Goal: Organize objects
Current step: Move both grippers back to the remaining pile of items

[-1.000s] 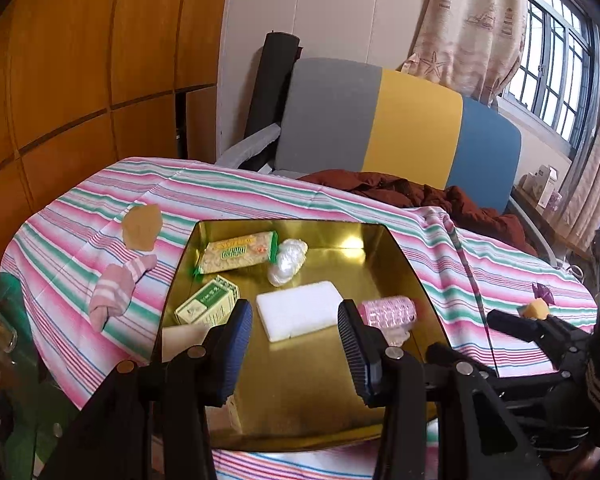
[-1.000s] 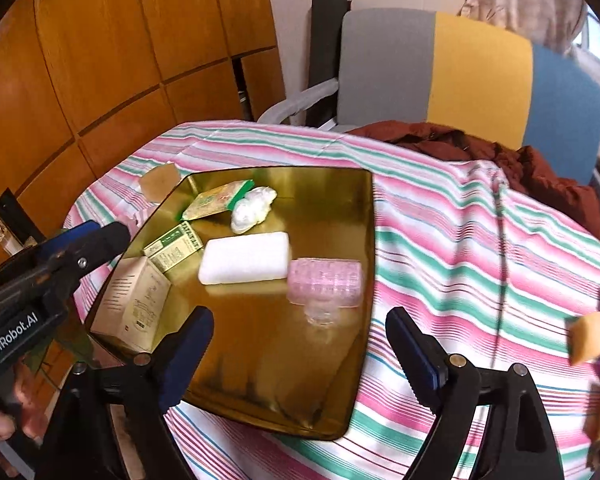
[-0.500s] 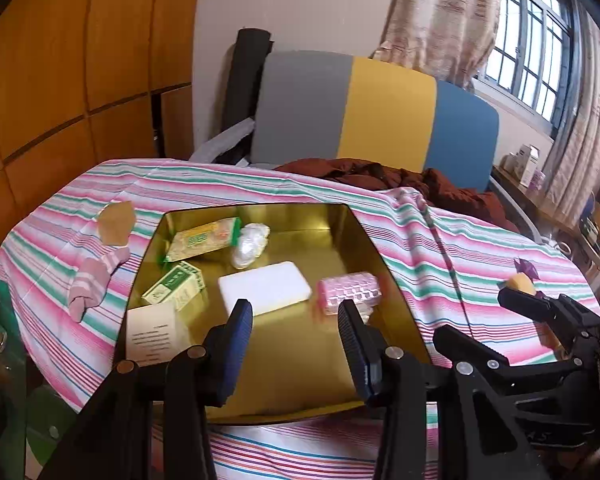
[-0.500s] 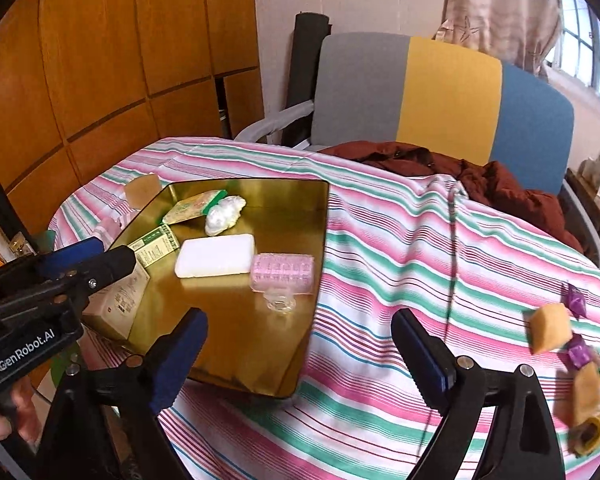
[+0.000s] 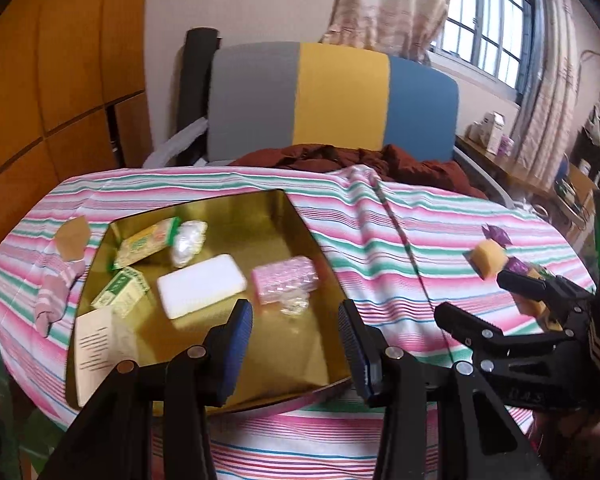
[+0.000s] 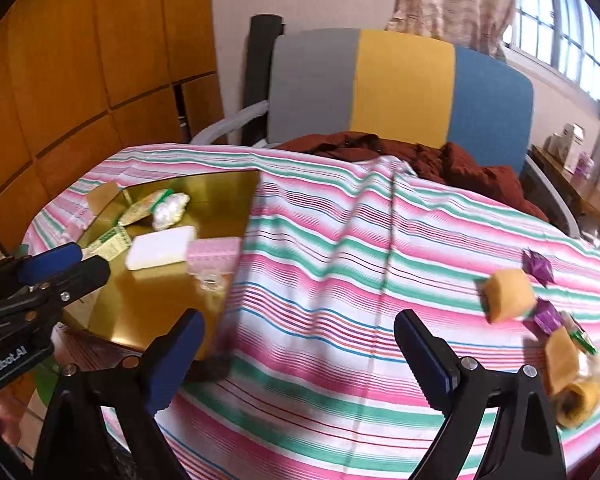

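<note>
A gold tray (image 5: 236, 202) on the striped tablecloth (image 5: 380, 248) holds a white block (image 5: 202, 285), a pink bubble-wrap pack (image 5: 284, 280), a green cracker pack (image 5: 146, 242), a clear plastic wad (image 5: 187, 236), a small green box (image 5: 120, 290) and a printed card box (image 5: 96, 344). My left gripper (image 5: 294, 316) hangs open over the tray's near right corner with nothing between its pads. My right gripper (image 6: 298, 320) is above bare cloth right of the tray (image 6: 160, 312), jaws opening and empty. Right of it lie a yellow sponge cube (image 6: 508, 294), purple sweets (image 6: 538, 266) and a wrapped roll (image 6: 572, 372).
A pink sock (image 5: 56, 288) and a brown card piece (image 5: 73, 236) lie left of the tray. A grey, yellow and blue chair (image 5: 340, 96) with a brown cloth (image 5: 360, 160) stands behind the table. Wooden panels (image 5: 60, 80) close the left side; the table edge runs near me.
Both views have swung to the right, so the tray sits further left. The right gripper's jaws have spread wider. The sponge cube and sweets at the right have come into fuller view.
</note>
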A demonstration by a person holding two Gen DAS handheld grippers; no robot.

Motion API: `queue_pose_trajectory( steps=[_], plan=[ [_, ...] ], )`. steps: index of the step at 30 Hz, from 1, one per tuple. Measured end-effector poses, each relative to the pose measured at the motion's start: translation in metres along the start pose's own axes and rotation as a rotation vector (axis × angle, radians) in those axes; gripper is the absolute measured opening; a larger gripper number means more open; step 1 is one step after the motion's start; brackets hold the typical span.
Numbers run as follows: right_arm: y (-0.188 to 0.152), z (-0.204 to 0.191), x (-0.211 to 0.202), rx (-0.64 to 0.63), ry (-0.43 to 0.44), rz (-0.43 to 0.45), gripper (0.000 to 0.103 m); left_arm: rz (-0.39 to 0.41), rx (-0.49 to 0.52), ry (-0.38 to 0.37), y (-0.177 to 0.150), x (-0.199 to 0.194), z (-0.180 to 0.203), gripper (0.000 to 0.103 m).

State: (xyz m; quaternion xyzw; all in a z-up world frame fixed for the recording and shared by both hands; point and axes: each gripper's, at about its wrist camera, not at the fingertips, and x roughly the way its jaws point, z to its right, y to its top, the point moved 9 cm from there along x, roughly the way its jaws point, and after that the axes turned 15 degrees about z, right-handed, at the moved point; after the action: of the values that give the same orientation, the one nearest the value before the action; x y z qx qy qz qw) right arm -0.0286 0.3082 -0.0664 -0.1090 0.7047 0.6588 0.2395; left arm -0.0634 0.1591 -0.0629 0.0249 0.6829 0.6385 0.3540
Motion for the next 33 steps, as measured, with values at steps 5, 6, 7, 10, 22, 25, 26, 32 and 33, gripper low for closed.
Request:
queue_pose_trajectory(
  steps=[5, 6, 7, 10, 22, 25, 26, 32, 33],
  plan=[
    [-0.011, 0.036, -0.004, 0.033, -0.063, -0.019, 0.097, -0.016, 0.055, -0.061, -0.005, 0.007, 0.032, 0.045],
    [-0.013, 0.042, -0.005, 0.038, -0.073, -0.023, 0.097, -0.019, 0.062, -0.071, -0.006, 0.009, 0.037, 0.045],
    [-0.015, 0.051, -0.005, 0.045, -0.089, -0.026, 0.097, -0.022, 0.073, -0.087, -0.007, 0.011, 0.044, 0.045],
    [-0.019, 0.073, -0.008, 0.063, -0.126, -0.037, 0.097, -0.034, 0.091, -0.119, -0.010, 0.015, 0.060, 0.045],
    [-0.041, 0.161, -0.029, 0.150, -0.276, -0.086, 0.097, -0.105, 0.183, -0.262, -0.030, 0.038, 0.122, 0.045],
    [-0.040, 0.192, -0.042, 0.191, -0.323, -0.082, 0.097, -0.122, 0.200, -0.295, -0.033, 0.046, 0.138, 0.045],
    [-0.039, 0.200, -0.046, 0.200, -0.335, -0.078, 0.097, -0.126, 0.208, -0.305, -0.033, 0.049, 0.145, 0.045],
    [-0.026, 0.271, -0.076, 0.328, -0.434, -0.030, 0.100, -0.152, 0.247, -0.375, -0.036, 0.068, 0.178, 0.045],
    [-0.026, 0.283, -0.081, 0.361, -0.448, -0.022, 0.100, -0.159, 0.255, -0.391, -0.037, 0.072, 0.186, 0.045]
  ],
)
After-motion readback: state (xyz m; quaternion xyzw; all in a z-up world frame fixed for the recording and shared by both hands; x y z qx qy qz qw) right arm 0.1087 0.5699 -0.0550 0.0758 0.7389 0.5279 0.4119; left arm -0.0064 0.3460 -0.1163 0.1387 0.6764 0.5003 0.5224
